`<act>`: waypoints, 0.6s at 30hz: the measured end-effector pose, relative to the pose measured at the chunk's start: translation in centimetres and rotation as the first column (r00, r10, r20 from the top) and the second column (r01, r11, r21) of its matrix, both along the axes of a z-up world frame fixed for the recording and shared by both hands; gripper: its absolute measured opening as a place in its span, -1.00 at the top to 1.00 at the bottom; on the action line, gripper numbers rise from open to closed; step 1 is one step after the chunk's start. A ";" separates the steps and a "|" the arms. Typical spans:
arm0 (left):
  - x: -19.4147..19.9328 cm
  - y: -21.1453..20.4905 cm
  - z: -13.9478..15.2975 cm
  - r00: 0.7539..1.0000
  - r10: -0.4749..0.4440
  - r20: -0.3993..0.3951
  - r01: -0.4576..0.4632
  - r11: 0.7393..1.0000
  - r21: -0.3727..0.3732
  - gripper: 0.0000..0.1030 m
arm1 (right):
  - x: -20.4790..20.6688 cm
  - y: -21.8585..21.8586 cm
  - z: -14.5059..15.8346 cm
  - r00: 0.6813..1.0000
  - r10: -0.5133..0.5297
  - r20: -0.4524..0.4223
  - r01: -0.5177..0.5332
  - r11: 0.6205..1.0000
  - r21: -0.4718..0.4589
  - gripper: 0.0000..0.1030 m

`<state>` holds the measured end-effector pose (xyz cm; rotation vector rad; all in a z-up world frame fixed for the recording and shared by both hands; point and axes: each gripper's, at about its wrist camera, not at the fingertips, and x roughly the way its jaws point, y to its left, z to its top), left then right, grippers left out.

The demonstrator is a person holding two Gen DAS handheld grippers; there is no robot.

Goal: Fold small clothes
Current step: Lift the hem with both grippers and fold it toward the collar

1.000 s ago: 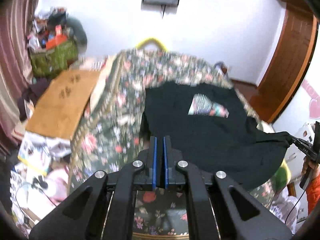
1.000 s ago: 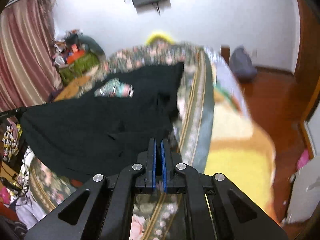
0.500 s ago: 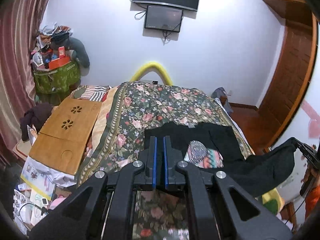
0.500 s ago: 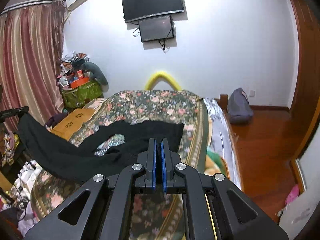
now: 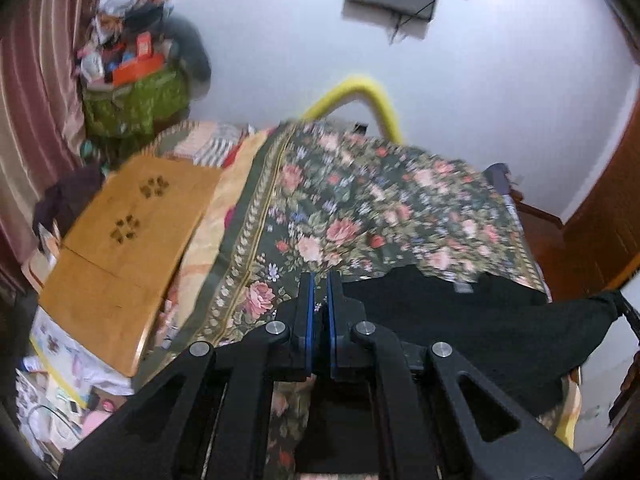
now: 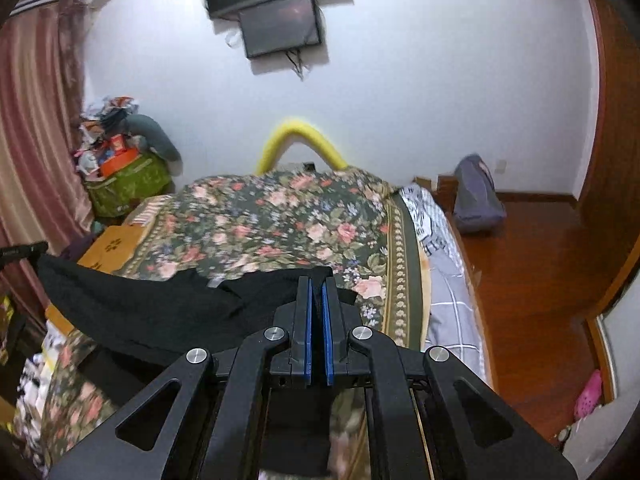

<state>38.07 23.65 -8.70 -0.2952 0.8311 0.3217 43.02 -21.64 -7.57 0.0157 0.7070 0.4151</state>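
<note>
Black shirt (image 5: pixel 480 332) stretched sideways between shut left tongs (image 5: pixel 319 312) and shut right tongs (image 6: pixel 316 312), each pinching one end.

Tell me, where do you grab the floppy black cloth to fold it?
Grip the black fabric garment by its two end corners, one from each side, as the left gripper and right gripper do. It sags between them onto the flowered bedspread, so corners keep it spread.
</note>
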 end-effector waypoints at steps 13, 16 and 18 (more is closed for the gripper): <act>11.8 2.6 -12.1 0.976 0.028 -0.217 -0.017 0.998 0.053 0.85 | 8.9 2.4 -7.3 0.990 -0.052 -0.128 0.043 0.996 -0.072 0.91; 11.0 1.7 -12.2 0.973 -0.011 -0.232 0.034 0.995 0.099 0.17 | 8.0 1.9 -7.2 0.992 -0.043 -0.120 0.037 0.998 -0.053 0.84; 9.3 1.0 -11.8 0.979 -0.051 -0.197 0.070 0.993 0.092 -0.20 | 7.0 1.2 -6.9 0.993 -0.042 -0.114 0.037 0.998 -0.040 0.65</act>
